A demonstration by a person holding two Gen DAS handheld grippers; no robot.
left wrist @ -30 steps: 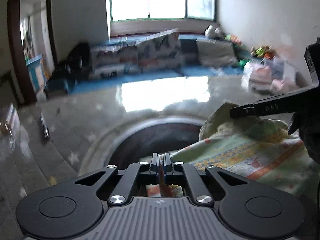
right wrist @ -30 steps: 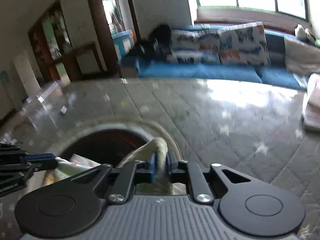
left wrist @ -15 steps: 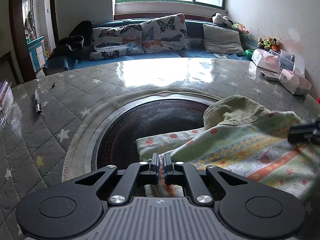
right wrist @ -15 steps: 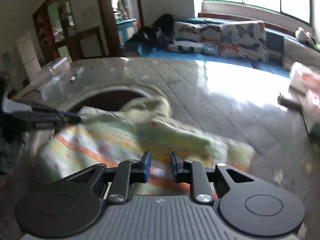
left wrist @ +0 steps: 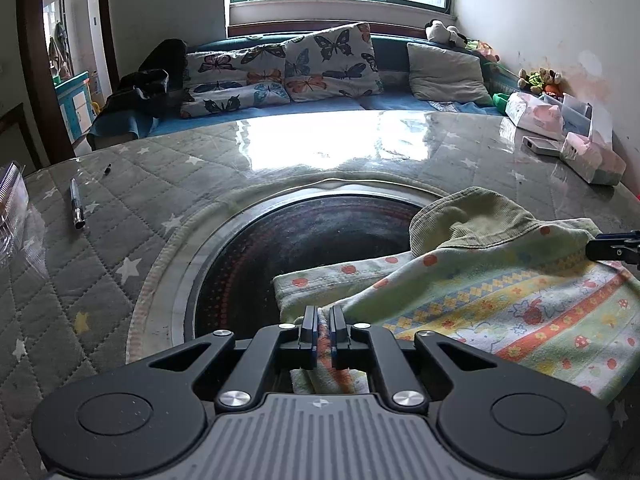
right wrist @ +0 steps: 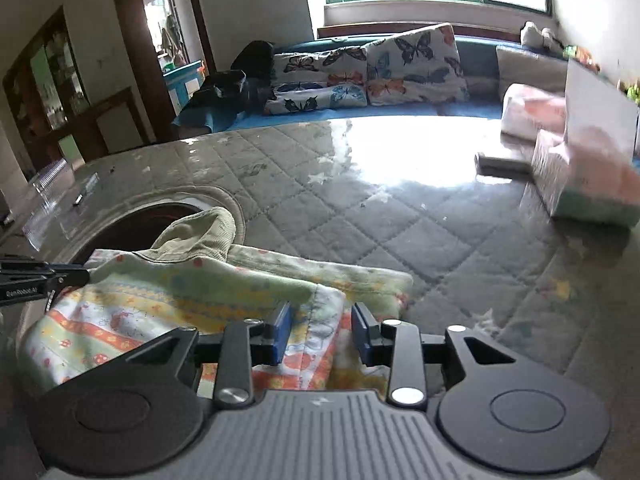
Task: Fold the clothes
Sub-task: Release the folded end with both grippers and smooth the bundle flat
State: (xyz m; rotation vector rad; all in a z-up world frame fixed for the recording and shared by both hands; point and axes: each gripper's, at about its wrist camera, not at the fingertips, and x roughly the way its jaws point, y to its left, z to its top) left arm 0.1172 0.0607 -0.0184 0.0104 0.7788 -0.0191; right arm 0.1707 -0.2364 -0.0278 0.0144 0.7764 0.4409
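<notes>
A child's garment (left wrist: 500,292) with a pale green hood and an orange, yellow and green print lies folded on the quilted table, partly over a dark round inset (left wrist: 300,240). My left gripper (left wrist: 324,320) is shut on the garment's near left edge, with a strip of cloth pinched between its pads. In the right wrist view the garment (right wrist: 160,292) stretches left, and my right gripper (right wrist: 322,316) hovers over its right folded corner. Its jaws are opening; cloth lies between the pads but they do not press on it. The right gripper's tip (left wrist: 612,246) shows at the garment's far right.
A pen (left wrist: 77,204) lies on the table's left, by a clear plastic container (left wrist: 10,200). Tissue packs (right wrist: 592,176) and a flat grey device (left wrist: 542,145) crowd the right edge. A blue sofa with butterfly cushions (left wrist: 328,68) stands behind the table.
My right gripper let go of the green fabric it pinched, slid right along the garment and widened its jaws. The garment now lies flat and folded. The left gripper kept its hold.
</notes>
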